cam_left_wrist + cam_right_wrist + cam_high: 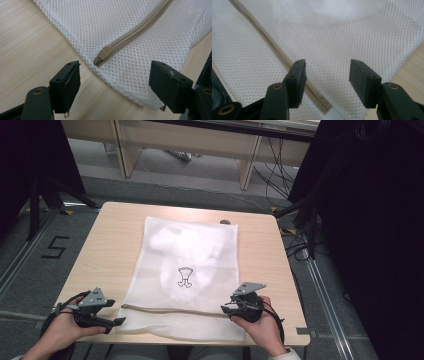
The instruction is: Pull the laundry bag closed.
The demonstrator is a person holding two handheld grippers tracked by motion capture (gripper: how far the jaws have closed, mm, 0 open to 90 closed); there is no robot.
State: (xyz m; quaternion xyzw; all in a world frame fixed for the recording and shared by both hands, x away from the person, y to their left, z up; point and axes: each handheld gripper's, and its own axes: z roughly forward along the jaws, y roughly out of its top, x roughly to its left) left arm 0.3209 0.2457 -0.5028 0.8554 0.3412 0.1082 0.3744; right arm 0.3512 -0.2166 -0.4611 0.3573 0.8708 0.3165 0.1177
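Observation:
A white mesh laundry bag (200,245) lies flat in the middle of the wooden table (107,245), with white cloth inside and a small black drawing (185,277) on it. Its beige zipper (170,310) runs across the near end. My left gripper (114,313) stands open at the bag's near left corner. In the left gripper view the zipper pull (105,53) lies just beyond the open left gripper (116,68). My right gripper (228,307) stands open at the zipper's right end. In the right gripper view the right gripper (327,65) hovers over the mesh, the zipper (274,51) passing under its left jaw.
A small dark object (225,222) sits at the bag's far edge. Bare wood runs along both sides of the bag. Beyond the table are wooden furniture (200,142), black stand legs (50,195) at left, and cables (300,245) with a dark curtain at right.

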